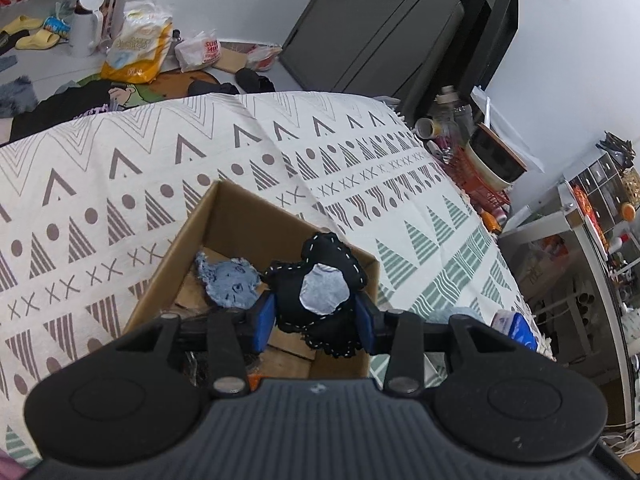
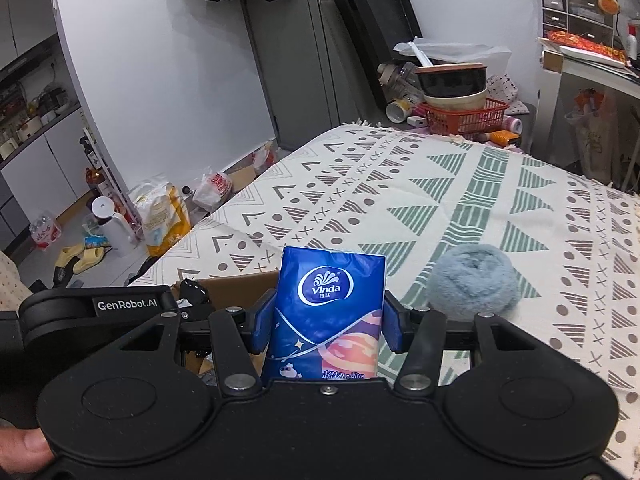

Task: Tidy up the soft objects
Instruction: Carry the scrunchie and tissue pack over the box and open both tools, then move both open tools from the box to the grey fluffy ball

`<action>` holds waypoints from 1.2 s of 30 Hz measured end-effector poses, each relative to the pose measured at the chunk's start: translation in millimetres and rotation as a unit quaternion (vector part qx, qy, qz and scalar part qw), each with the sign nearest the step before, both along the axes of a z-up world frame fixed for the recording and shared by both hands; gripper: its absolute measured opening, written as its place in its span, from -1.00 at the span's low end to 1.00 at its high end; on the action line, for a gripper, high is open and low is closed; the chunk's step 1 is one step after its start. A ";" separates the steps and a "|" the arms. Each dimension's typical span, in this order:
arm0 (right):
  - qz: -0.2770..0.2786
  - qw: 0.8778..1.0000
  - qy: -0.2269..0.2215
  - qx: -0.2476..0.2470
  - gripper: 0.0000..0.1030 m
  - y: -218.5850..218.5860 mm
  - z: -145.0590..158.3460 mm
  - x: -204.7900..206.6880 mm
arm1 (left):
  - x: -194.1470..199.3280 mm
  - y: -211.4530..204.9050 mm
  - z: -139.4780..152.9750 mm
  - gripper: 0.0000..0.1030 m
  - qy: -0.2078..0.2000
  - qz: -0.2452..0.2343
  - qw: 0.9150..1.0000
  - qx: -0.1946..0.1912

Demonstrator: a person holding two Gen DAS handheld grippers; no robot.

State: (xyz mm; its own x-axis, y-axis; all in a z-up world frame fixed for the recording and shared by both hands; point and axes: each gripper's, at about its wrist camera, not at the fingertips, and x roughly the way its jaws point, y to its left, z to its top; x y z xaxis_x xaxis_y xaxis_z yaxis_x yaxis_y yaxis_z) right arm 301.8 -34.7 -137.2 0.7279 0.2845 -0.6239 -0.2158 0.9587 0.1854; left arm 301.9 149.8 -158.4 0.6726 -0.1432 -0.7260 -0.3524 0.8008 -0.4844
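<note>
My left gripper (image 1: 316, 320) is shut on a black stitched fabric toy (image 1: 320, 276) with a grey patch, held over the open cardboard box (image 1: 192, 232) on the patterned bedspread. A pale blue denim fabric piece (image 1: 228, 284) lies inside the box. My right gripper (image 2: 328, 320) is shut on a blue Vinda tissue pack (image 2: 328, 304), held just right of the box (image 2: 236, 284). A grey-blue fluffy ball (image 2: 472, 280) lies on the bedspread to the right of the pack. The black toy's tip (image 2: 192, 288) and the left gripper body (image 2: 100, 308) show in the right wrist view.
The patterned bedspread (image 1: 360, 152) covers the bed. A red basket with bowls (image 2: 460, 116) and bottles stands at the far bed edge. Bags, a white jug (image 1: 86, 20) and slippers litter the floor. A white desk (image 2: 592, 68) stands far right.
</note>
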 end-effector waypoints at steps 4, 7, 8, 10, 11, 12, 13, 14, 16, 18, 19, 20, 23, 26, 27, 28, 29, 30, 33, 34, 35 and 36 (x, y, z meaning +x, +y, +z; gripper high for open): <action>0.004 1.000 0.007 0.003 0.01 7.1 -2.9 6.3 | 3.1 6.7 -4.3 0.03 0.013 0.017 1.000 -0.012; 0.008 1.000 0.012 0.009 0.01 13.1 -4.2 12.3 | 1.8 14.1 -4.9 0.19 0.014 0.036 0.999 -0.010; 0.011 1.000 0.013 0.011 0.01 16.0 -4.1 14.1 | 1.0 16.6 -4.7 0.21 0.014 0.045 0.999 -0.010; 0.016 1.000 0.015 0.013 0.01 21.7 -4.1 17.0 | -0.9 22.6 -4.3 0.23 0.013 0.061 0.998 -0.012; 0.019 1.000 0.016 0.016 0.01 24.7 -4.1 19.2 | -0.6 25.1 -3.9 0.23 0.013 0.066 0.998 -0.014; 0.022 0.999 0.018 0.018 0.01 27.4 -4.3 20.9 | -1.4 27.5 -3.8 0.23 0.012 0.072 0.997 -0.017; 0.025 0.999 0.020 0.020 0.01 29.9 -4.9 22.6 | -1.7 29.7 -4.2 0.24 0.012 0.077 0.997 -0.020; 0.028 0.999 0.024 0.024 0.01 32.9 -5.1 25.1 | -2.3 31.6 -4.5 0.24 0.012 0.082 0.996 -0.022; 0.036 0.998 0.029 0.033 0.04 37.3 -5.4 29.3 | -2.4 34.9 -5.7 0.24 0.014 0.087 0.996 -0.025; 0.053 0.997 0.032 0.044 0.13 41.3 -4.6 31.8 | -3.1 38.2 -6.3 0.24 0.015 0.094 0.995 -0.026; 0.060 0.997 0.032 0.047 0.32 41.6 -3.5 31.4 | -3.3 39.2 -6.2 0.24 0.015 0.097 0.995 -0.025; 0.061 0.997 0.029 0.045 0.49 41.2 -2.0 29.9 | -3.5 40.2 -5.8 0.24 0.015 0.101 0.994 -0.024; 0.060 0.997 0.020 0.040 0.58 34.7 2.4 26.4 | -3.8 41.6 -6.0 0.25 0.017 0.108 0.994 -0.023; 0.049 0.998 0.025 0.042 0.58 20.4 4.8 25.7 | -3.0 40.4 -5.6 0.25 0.017 0.101 0.995 -0.019; 0.044 0.998 0.026 0.039 0.58 15.6 5.5 25.2 | -2.7 38.9 -5.1 0.25 0.017 0.099 0.995 -0.017; 0.040 0.998 0.026 0.037 0.58 10.6 6.2 24.6 | -2.4 37.1 -4.2 0.25 0.016 0.097 0.995 -0.014; 0.036 0.998 0.026 0.034 0.58 5.1 6.9 23.8 | -2.0 34.9 -3.5 0.25 0.016 0.095 0.995 -0.011; 0.032 0.999 0.025 0.031 0.58 -1.0 8.1 22.2 | -2.1 32.8 -2.6 0.25 0.015 0.093 0.995 -0.009; 0.023 0.999 0.020 0.019 0.59 -20.3 10.8 16.3 | -1.9 22.6 1.2 0.25 0.012 0.083 0.996 0.001; 0.020 0.999 0.019 0.016 0.59 -26.7 11.3 14.6 | -1.8 19.0 2.4 0.25 0.011 0.077 0.997 0.005; 0.017 1.000 0.019 0.014 0.59 -33.2 11.6 13.1 | -1.5 14.8 3.4 0.25 0.010 0.071 0.997 0.007; 0.013 1.000 0.018 0.012 0.59 -40.2 11.9 11.7 | -1.3 10.2 4.7 0.25 0.008 0.064 0.998 0.011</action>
State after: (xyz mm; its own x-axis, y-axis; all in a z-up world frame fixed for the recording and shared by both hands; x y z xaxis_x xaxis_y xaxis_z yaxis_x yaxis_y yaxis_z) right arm 313.5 -74.9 -125.3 0.6970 0.3183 -0.6425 -0.2340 0.9480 0.2157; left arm 300.6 159.9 -153.6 0.6728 -0.0417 -0.7386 -0.4593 0.7591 -0.4613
